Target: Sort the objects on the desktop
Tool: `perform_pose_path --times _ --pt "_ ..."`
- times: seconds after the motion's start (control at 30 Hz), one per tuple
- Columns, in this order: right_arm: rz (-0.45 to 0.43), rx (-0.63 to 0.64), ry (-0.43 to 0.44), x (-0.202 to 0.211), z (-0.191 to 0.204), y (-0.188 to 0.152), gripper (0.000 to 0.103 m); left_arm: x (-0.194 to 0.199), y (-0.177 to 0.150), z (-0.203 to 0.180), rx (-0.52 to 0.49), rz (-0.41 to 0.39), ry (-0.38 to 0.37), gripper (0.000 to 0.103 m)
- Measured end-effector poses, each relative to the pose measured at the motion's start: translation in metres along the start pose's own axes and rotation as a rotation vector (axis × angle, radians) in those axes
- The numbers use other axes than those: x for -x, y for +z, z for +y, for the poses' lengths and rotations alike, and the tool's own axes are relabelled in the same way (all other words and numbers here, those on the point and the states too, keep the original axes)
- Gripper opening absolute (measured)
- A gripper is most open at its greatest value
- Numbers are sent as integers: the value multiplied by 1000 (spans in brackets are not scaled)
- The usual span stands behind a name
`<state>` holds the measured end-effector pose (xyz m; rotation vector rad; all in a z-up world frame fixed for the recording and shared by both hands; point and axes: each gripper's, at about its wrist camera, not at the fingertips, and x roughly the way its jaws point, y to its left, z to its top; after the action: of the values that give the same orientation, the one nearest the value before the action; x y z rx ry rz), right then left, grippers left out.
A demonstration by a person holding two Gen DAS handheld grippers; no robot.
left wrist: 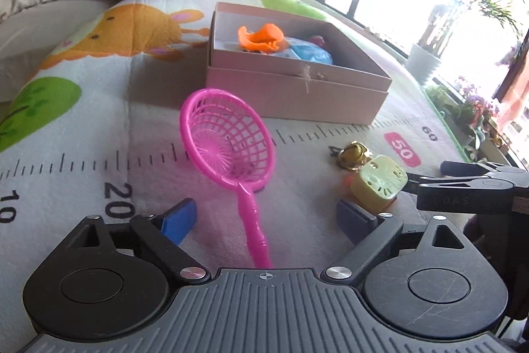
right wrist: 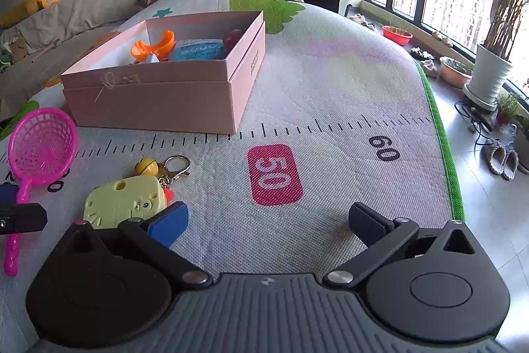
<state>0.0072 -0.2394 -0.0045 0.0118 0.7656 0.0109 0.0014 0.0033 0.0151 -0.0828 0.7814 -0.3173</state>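
Three things are still waiting on the play mat point(right wrist: 330, 81): the pink net scoop point(left wrist: 228, 141), the yellow toy point(right wrist: 124, 202) and a bell keychain point(right wrist: 147, 167) just beside it. Sitting in the pink box point(right wrist: 158, 95) already are an orange toy point(right wrist: 155, 47), a blue packet point(right wrist: 198, 50) and something red. Left hand-held gripper point(left wrist: 264, 222) is hanging spread around the scoop's handle, not pinching. Right hand-held gripper point(right wrist: 269, 222) is sitting spread and empty. Roughly half done, I'd guess.
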Motion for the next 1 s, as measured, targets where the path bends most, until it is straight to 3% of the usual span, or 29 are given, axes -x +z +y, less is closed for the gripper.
perform_pose_path --times 0.17,0.3,0.43,0.53,0.73,0.87,1.0 --pt "4 13 -4 0 1 0 103 -1 -4 19 -12 -51 150 100" --pt "13 38 36 7 3 3 103 0 -10 31 -2 -56 169 102" --pt "-93 181 107 38 29 1 102 0 -10 33 11 -61 165 103" --pt "-152 333 155 56 57 -2 90 -2 -11 30 -4 -58 183 103" --pt "-128 476 229 48 92 -6 69 -1 -12 30 3 -62 181 103" --pt "-86 503 211 31 98 -7 54 -1 -12 31 6 -64 178 103" --pt "-65 455 226 33 93 -2 53 -1 -12 31 7 -64 178 103"
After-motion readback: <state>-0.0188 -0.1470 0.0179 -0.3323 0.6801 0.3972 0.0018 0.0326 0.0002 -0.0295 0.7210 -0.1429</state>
